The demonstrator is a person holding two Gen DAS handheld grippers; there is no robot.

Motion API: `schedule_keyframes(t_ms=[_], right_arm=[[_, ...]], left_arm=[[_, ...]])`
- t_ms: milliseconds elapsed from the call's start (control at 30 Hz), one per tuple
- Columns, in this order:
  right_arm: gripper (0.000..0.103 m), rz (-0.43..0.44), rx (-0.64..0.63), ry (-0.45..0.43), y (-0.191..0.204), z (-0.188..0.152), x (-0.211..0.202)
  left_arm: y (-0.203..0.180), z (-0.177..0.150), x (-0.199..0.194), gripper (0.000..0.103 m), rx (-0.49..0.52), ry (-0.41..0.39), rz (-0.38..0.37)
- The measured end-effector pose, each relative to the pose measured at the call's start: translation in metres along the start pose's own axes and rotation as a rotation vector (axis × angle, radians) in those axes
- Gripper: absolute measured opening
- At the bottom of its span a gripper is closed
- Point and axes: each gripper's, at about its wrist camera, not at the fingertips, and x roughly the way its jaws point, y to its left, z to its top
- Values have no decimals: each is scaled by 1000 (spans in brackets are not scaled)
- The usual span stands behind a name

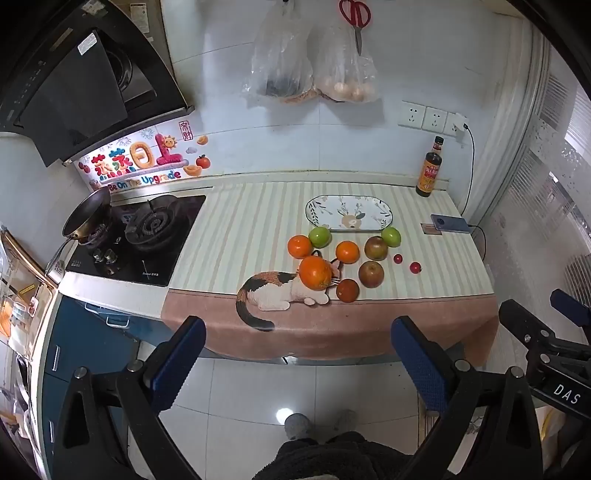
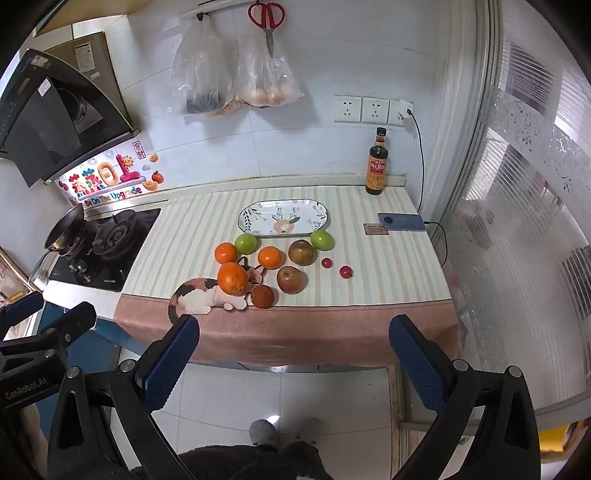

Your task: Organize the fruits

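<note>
Several fruits lie on the striped cloth: a big orange (image 1: 315, 273) (image 2: 232, 278), smaller oranges (image 1: 347, 252) (image 2: 270, 257), green apples (image 1: 319, 236) (image 2: 322, 240), brownish apples (image 1: 371, 274) (image 2: 291, 279) and two small red fruits (image 1: 415, 267) (image 2: 345, 271). An empty oval patterned plate (image 1: 384, 214) (image 2: 321, 214) sits behind them. My left gripper (image 1: 298, 326) is open and empty, held back over the floor before the counter. My right gripper (image 2: 294, 325) is open and empty, likewise short of the counter edge. Each gripper shows at the edge of the other's view.
A sauce bottle (image 2: 377, 162) stands at the back right. A phone (image 2: 402, 222) on a cable lies at the right. A gas hob (image 1: 147, 229) with a pan (image 1: 86, 216) is at the left. Bags and scissors (image 2: 266, 18) hang on the wall.
</note>
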Motion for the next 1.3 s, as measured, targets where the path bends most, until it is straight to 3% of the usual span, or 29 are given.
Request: schedule_keyframes(t_ms=[1300], right_arm=[[103,11,-1,-6,9,-4,-9]], left_arm=[[4,-2,-4,103,-1,-3,-3]])
